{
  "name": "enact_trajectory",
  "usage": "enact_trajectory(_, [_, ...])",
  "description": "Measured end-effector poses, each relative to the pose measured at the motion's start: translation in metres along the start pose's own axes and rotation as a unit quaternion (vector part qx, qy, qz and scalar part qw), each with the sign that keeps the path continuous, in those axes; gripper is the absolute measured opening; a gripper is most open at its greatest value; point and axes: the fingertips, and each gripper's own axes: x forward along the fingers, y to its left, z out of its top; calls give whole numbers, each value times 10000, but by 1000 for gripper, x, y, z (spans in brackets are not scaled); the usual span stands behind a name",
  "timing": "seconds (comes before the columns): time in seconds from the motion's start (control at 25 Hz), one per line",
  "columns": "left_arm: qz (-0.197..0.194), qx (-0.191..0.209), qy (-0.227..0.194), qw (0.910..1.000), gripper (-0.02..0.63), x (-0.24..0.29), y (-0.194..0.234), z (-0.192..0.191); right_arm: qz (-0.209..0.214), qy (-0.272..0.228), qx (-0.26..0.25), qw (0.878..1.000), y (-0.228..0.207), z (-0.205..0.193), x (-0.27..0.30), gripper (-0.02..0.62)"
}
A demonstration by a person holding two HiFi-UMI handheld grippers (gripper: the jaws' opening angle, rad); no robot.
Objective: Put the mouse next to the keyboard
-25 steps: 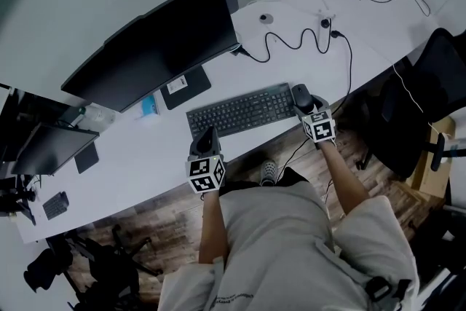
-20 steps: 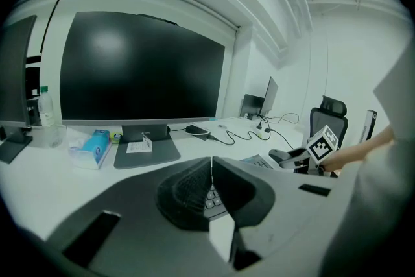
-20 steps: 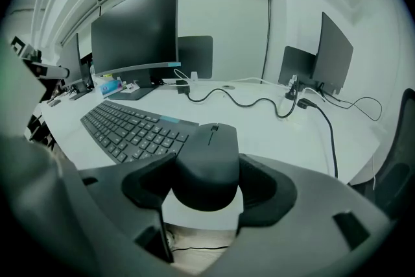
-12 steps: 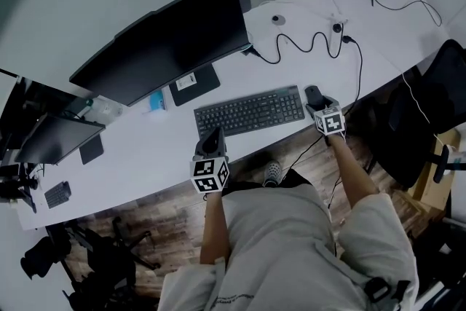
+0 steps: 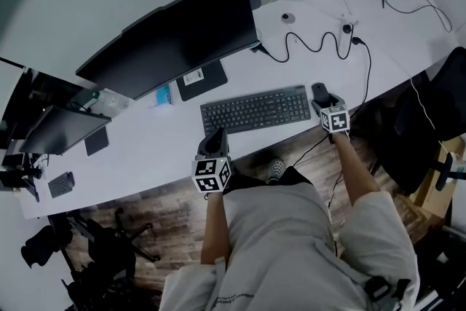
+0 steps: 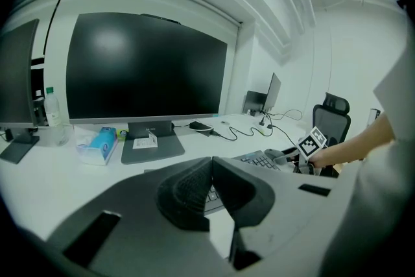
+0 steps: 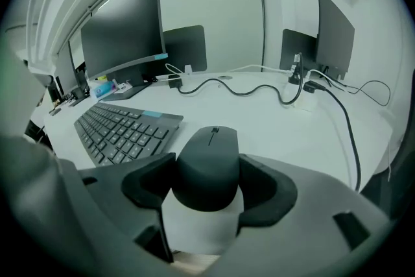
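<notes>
Change, right: right gripper lower than a second ago, down at the desk by the right end of the keyboard; hardly any shift over the last half second.
Change, left: none seen; left gripper parked at the desk's front edge, before the keyboard's left end.
Right jaws: spread wide, pressed on both flanks of the mouse.
Left jaws: pressed together, nothing between.
Mouse place: just beside the keyboard's right end, close to the desk's front edge; apparently on the top or barely over it, contact not certain.
Meaning for task: placement judged nearly done; release and withdrawal still to come.
Mouse: dark matt plastic, low rounded hump, narrow wheel slit along the middle of the nose.
Keyboard: flat, dark grey, low keys in tight rows, pale blue patch at one far corner.
Desk: smooth white top, long curved front edge.
Pads: dark, finely ribbed, cupped; look rubbery, good for hold on the smooth shell.
Cable: thin, black, snaking over the desk well behind the mouse.
</notes>
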Motion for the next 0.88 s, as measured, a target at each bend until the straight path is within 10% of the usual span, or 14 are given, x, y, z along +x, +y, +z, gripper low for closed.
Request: enact_trajectory(0.88, [395,-367,-329,9980,25,-44,20,-10,44,-645,8,9979,55,28,-65,321])
